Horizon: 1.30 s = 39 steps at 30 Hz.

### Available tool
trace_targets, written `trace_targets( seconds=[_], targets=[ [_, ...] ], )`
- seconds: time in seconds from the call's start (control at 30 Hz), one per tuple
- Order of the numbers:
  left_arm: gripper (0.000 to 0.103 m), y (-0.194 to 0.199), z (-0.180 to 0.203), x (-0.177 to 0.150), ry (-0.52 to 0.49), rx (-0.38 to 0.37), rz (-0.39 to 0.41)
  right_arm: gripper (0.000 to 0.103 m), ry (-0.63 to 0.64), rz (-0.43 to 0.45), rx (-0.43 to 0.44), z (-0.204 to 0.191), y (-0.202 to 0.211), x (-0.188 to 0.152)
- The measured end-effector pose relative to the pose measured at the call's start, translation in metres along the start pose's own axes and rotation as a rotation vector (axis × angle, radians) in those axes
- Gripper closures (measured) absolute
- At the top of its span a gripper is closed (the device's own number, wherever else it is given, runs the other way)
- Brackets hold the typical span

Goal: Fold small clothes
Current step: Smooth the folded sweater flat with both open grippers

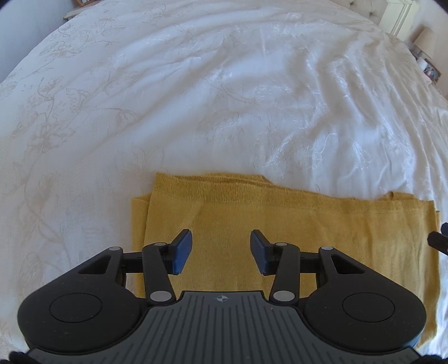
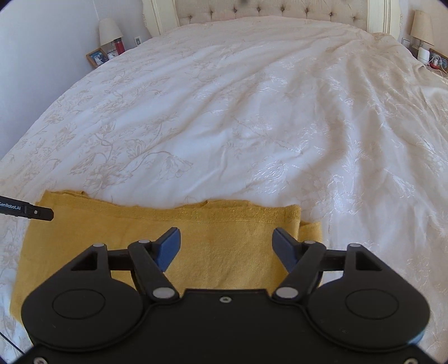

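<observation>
A mustard-yellow knit garment (image 1: 280, 224) lies flat on the white bed, folded into a wide rectangle, with a lower layer showing at its left edge. It also shows in the right wrist view (image 2: 140, 226). My left gripper (image 1: 221, 252) is open and empty, hovering over the garment's left half. My right gripper (image 2: 225, 249) is open and empty, over the garment's right half near its right edge. The right gripper's tip shows at the left wrist view's right edge (image 1: 438, 239); the left gripper's finger (image 2: 36, 212) shows at the right wrist view's left.
The white floral bedspread (image 2: 238, 112) stretches away to a tufted headboard (image 2: 266, 11). Nightstands with lamps (image 2: 109, 29), picture frames and small items flank the bed on both sides (image 2: 422, 25).
</observation>
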<state>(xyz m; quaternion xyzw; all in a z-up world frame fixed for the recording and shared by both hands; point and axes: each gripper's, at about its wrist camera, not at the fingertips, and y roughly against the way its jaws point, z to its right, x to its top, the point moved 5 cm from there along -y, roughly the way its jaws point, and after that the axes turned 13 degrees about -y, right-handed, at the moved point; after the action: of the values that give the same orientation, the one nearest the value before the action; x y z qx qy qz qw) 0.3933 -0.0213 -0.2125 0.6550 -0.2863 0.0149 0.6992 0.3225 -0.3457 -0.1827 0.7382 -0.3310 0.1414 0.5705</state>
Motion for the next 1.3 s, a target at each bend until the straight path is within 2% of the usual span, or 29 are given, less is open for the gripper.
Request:
trace_targets(
  seconds=[0.2,0.4,0.57,0.7,0.83,1.07,1.2,1.3],
  targets=[
    [0.058,0.0,0.015,-0.017,-0.031,-0.004,-0.035,0.025,0.063,-0.083,0.027,-0.022,-0.007,-0.027],
    [0.058,-0.001,0.027,-0.061,-0.076,0.007,-0.092,0.019,0.108,-0.188,-0.03,-0.024,-0.018,-0.062],
    [0.053,0.011,0.034,-0.101,-0.146,0.036,-0.111,0.014,0.129,-0.22,-0.062,-0.017,-0.003,-0.092],
    [0.05,0.02,0.034,-0.133,-0.159,0.038,-0.128,0.013,0.128,-0.249,-0.079,-0.011,0.012,-0.115],
    [0.047,0.028,0.032,-0.151,-0.155,0.044,-0.13,0.012,0.126,-0.26,-0.098,-0.007,0.025,-0.132],
    [0.046,0.04,0.037,-0.159,-0.153,0.057,-0.128,0.012,0.076,-0.268,-0.103,0.0,0.042,-0.14],
    [0.046,0.06,0.047,-0.141,-0.072,0.016,-0.041,0.011,-0.009,-0.218,-0.058,-0.001,0.057,-0.132],
    [0.046,0.06,0.069,-0.127,-0.095,-0.011,-0.012,0.008,-0.072,-0.192,-0.042,0.002,0.064,-0.127]
  ],
)
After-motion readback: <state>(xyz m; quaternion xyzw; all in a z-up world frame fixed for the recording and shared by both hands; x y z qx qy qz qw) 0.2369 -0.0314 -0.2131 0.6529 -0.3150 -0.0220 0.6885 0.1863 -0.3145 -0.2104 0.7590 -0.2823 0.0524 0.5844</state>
